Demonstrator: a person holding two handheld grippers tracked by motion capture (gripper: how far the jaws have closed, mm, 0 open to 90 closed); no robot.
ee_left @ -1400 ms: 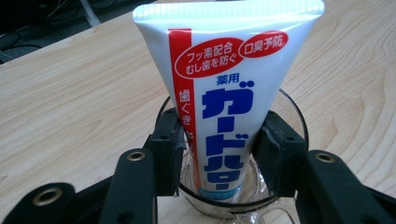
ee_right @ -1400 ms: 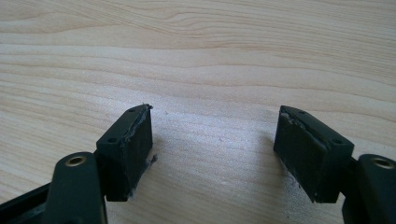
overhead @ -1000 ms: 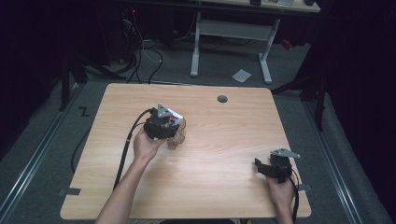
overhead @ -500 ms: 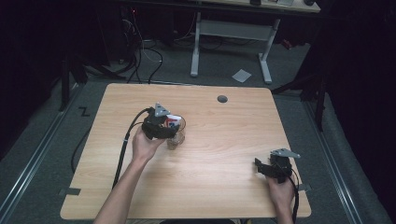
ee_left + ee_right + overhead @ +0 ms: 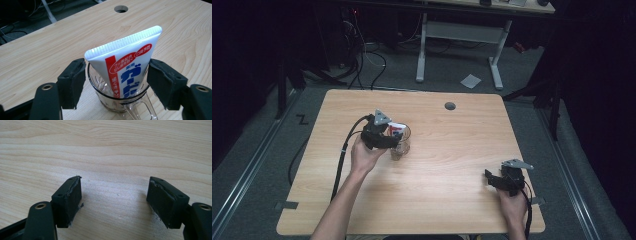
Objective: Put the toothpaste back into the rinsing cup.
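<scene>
Jaws just opening round ribbed-crimp toothpaste tube (image 5: 125, 67), upright in clear glass mug (image 5: 117, 100)

A white toothpaste tube (image 5: 126, 68) with red and blue print stood in a clear glass mug (image 5: 117, 100), crimped flat end up, leaning toward one side. The mug sat upright on the worktop (image 5: 452, 165), left of its middle, its handle pointing toward the person's side.
</scene>
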